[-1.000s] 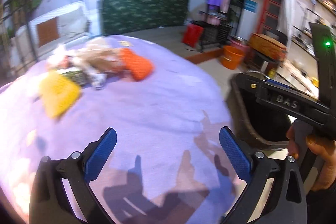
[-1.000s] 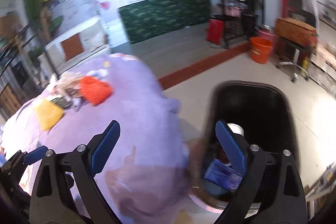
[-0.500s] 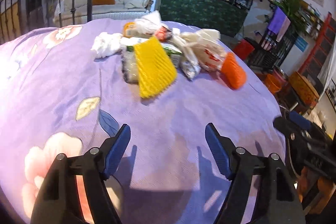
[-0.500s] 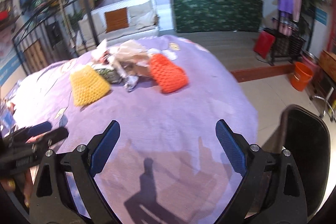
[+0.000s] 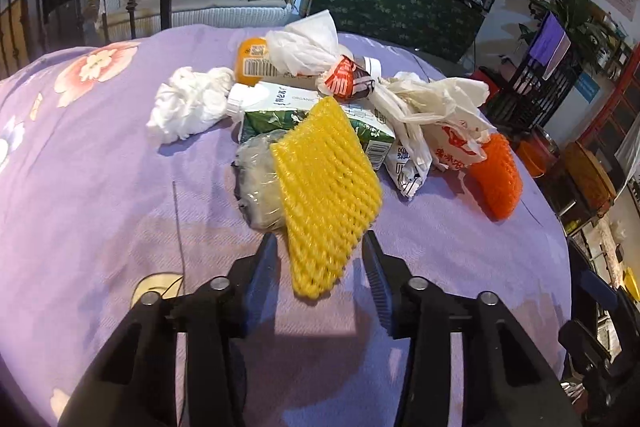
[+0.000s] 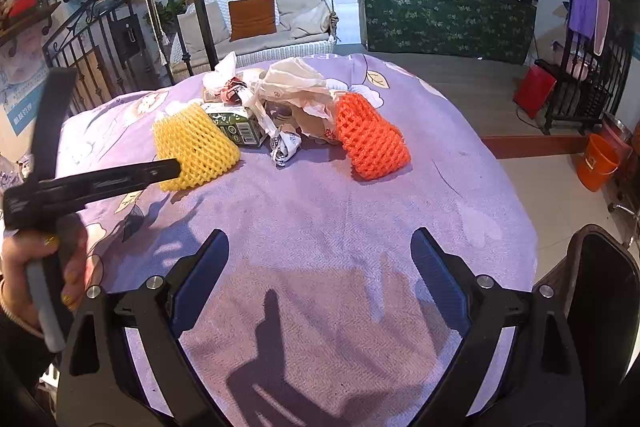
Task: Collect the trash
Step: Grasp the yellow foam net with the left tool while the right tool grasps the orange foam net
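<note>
The near end of the yellow foam net (image 5: 326, 195), lying at the front of the trash heap on the purple-clothed bench (image 5: 100, 187), is bracketed but not yet clamped by the left claw (image 5: 320, 273), so closure seems due next, while the right claw (image 6: 320, 267) is held wide apart and empty.

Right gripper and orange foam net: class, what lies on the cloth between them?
Nothing: in the right wrist view only bare purple tablecloth stretches from the open right gripper to the orange foam net.
</note>
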Motion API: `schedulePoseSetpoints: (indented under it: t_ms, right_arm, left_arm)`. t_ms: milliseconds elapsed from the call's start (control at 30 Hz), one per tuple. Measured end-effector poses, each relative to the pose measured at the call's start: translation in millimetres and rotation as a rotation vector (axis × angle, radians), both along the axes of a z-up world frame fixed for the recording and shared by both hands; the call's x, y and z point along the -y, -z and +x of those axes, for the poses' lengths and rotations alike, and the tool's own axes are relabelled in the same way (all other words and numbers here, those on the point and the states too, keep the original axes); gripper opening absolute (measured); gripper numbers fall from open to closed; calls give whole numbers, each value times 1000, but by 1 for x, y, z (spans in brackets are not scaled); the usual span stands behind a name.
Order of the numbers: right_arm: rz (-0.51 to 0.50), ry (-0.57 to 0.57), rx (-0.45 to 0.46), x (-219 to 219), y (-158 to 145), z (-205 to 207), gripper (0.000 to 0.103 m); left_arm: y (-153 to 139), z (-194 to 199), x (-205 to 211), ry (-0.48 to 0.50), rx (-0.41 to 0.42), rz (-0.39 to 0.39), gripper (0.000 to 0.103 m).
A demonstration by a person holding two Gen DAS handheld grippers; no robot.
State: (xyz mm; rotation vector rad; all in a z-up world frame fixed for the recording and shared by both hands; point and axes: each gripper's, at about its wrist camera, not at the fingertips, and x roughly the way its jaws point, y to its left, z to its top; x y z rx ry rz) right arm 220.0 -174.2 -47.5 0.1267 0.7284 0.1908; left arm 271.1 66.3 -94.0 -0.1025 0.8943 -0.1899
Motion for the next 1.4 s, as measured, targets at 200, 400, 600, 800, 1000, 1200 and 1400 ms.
schedulePoseSetpoints:
  t_ms: [200,400,600,800,1000,1200,1400]
  right_arm:
    - [-17,-4,-5,-2,1,7,91]
    - [-26,-3,-9,-3,2,14,91]
    - [-57,4,-5,-3,1,29,91]
    - [-109,-1,-37,-5,3,67,91]
    - [-177,-2,-72,-7,13,111,89]
    - [-174,17,-131,7,29,147,72]
    - [-88,27,-170,21,36,149,25]
  left_arm:
    - [4,-3,-5,2,-15,-26,16]
    - [-12,-17,-12,-12,19,-67,16]
    - [-34,-42,-13,-31,99,-8,16]
    - [-39,-54,-10,-30,103,-12,16]
    - [-38,-54,-4,-31,74,-49,16]
    - [-33,-60,0,-24,66,-48,16]
    - [-27,-64,9,-6,53,-48,16]
